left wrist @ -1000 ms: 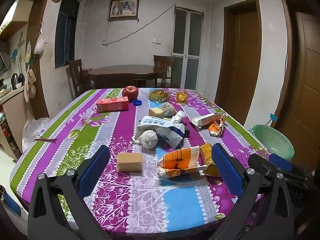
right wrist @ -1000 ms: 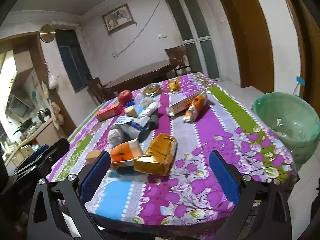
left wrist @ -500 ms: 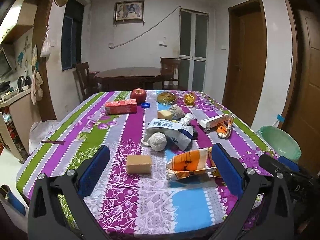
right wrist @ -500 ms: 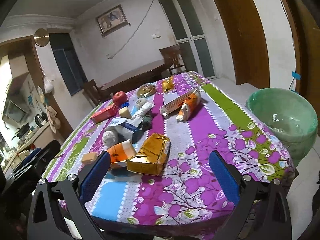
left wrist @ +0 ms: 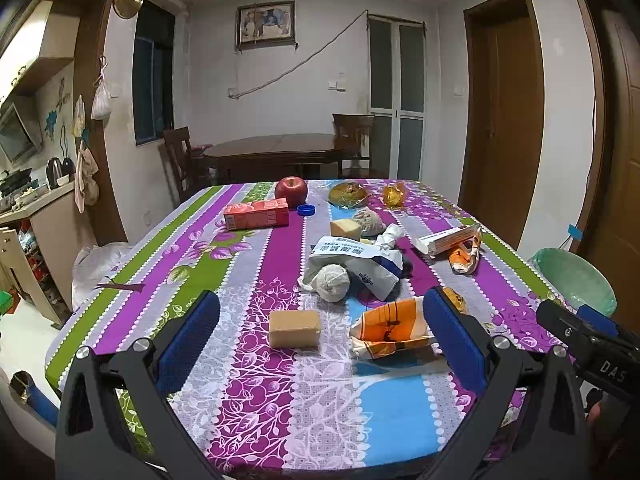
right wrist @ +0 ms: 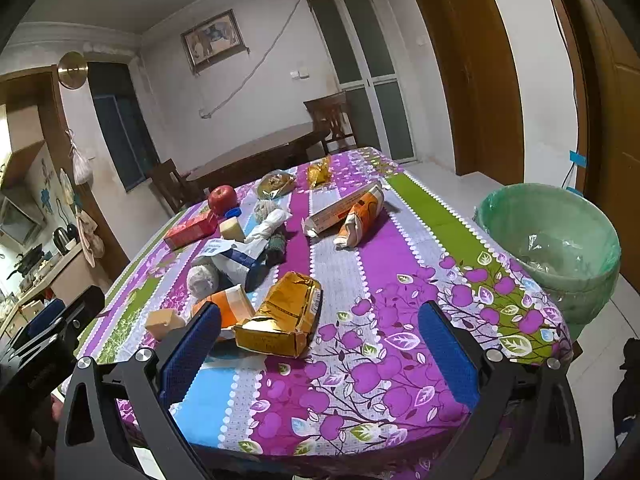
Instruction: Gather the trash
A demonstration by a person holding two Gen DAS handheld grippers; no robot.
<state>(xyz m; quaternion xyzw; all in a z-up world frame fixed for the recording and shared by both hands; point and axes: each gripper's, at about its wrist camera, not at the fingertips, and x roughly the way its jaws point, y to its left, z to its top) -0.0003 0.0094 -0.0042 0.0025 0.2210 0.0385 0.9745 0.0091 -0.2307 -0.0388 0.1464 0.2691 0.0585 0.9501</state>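
Note:
Trash lies scattered on the flowered tablecloth [left wrist: 248, 384]: an orange-and-white wrapper [left wrist: 390, 332], a gold foil packet [right wrist: 282, 314], a white-and-blue bag [left wrist: 360, 258], a crumpled paper ball [left wrist: 331, 282] and a long white carton [left wrist: 446, 238] beside an orange wrapper [left wrist: 464, 254]. A green-lined bin [right wrist: 554, 244] stands off the table's right side. My left gripper [left wrist: 320, 340] is open near the front edge, short of a tan block [left wrist: 294, 328]. My right gripper [right wrist: 318, 350] is open too, just short of the gold packet.
Farther back sit a red carton [left wrist: 256, 214], an apple [left wrist: 291, 190], a blue cap [left wrist: 306, 210], a second tan block [left wrist: 345, 229] and two wrapped snacks [left wrist: 348, 193]. A dark dining table with chairs [left wrist: 276, 152] stands behind; a counter [left wrist: 36, 216] lines the left wall.
Both grippers have drawn back and risen a little, so the table looks slightly farther off. Nothing on the table has moved and both stay open.

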